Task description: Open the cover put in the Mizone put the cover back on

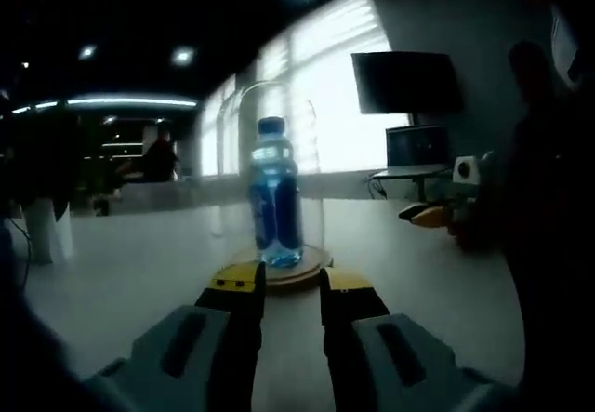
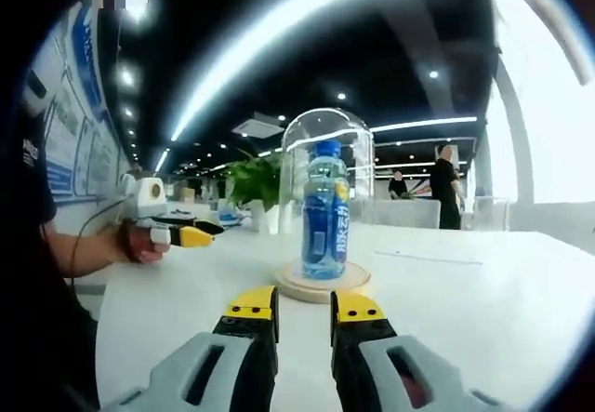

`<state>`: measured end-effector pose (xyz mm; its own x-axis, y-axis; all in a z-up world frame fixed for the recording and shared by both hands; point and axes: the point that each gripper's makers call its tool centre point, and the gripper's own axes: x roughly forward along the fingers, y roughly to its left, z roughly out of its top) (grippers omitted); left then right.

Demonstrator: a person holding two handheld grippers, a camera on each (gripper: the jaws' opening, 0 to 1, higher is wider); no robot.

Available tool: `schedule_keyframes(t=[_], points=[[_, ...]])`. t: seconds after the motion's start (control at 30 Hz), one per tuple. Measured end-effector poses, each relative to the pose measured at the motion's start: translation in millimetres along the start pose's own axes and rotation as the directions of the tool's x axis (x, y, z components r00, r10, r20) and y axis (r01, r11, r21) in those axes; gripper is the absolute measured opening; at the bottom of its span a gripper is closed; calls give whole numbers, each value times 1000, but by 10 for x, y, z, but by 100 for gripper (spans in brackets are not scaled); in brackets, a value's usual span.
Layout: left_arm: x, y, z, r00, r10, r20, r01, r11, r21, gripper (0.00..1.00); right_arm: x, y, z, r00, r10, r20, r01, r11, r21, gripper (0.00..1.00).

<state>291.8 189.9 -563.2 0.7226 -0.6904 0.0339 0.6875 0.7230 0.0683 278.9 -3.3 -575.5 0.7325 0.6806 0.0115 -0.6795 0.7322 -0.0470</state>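
A blue Mizone bottle [image 1: 276, 198] stands upright on a round wooden base [image 1: 311, 268] under a clear glass dome cover [image 1: 270, 105] that rests on the base. My left gripper [image 1: 291, 282] sits low in front of the base, its yellow-tipped jaws a little apart with nothing between them. In the right gripper view the same bottle [image 2: 325, 212] stands inside the dome [image 2: 327, 128] on its base [image 2: 321, 286]. My right gripper [image 2: 304, 305] is just short of the base, jaws slightly apart and empty. The left gripper [image 2: 191, 235] shows far left, held in a hand.
Everything stands on a white table [image 2: 483, 310]. A potted plant [image 2: 253, 181] stands behind the dome, and a white pot [image 1: 46, 231] sits at the far left. A dark monitor [image 1: 404, 82] stands by the window. People stand in the background [image 2: 446, 184].
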Motion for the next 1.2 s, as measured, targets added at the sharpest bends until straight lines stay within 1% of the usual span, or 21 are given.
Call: schedule_keyframes(t=[0.13,0.3,0.53,0.8,1.2], points=[[-3,-18,-3,1000,-9,1,9,1000,-2,17,-2,3,-13,1000,1,-5,-1,1000,-6,14],[-15,-2,6,1000,-3,6,3,1000,-5,17,0,-5,-26,1000,0,-9,0,1000,-7,14],[-7,-12,-9,1000,-6,0,6,1000,-6,17,-14,-10,-5,1000,0,4,-1,1000,3,14],[-7,-24,-20,1000,-8,-2,8,1000,-7,17,-22,4,-13,1000,1,2,-1,1000,-16,14],[-14,-29,-21,1000,-11,-1,11,1000,-3,17,-30,-6,-8,1000,-7,9,7,1000,-10,14]])
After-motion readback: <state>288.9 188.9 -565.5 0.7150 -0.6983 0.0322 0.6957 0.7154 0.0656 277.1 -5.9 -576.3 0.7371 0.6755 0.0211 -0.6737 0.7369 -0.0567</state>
